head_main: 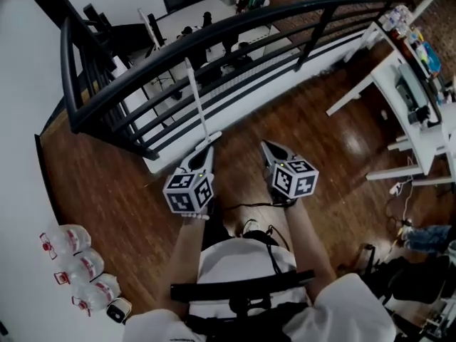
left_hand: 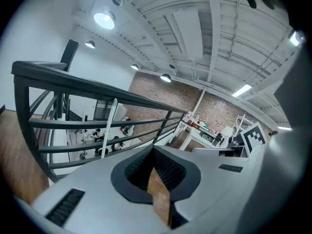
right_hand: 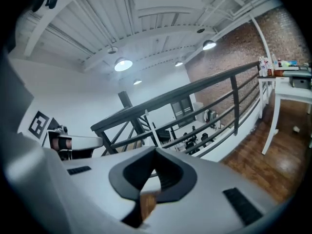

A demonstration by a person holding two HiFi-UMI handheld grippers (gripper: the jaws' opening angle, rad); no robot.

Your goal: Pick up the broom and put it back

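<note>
Broom [head_main: 197,102] near upright against railing [head_main: 235,27], handle end up. Left gripper [head_main: 207,149], right gripper [head_main: 268,147]: jaws together, empty.

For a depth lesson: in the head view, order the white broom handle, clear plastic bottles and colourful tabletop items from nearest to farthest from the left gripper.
1. White broom handle, just ahead of the left gripper.
2. Clear plastic bottles, lower left.
3. Colourful tabletop items, far upper right.

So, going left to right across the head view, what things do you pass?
bottles → left tool → right tool → table
</note>
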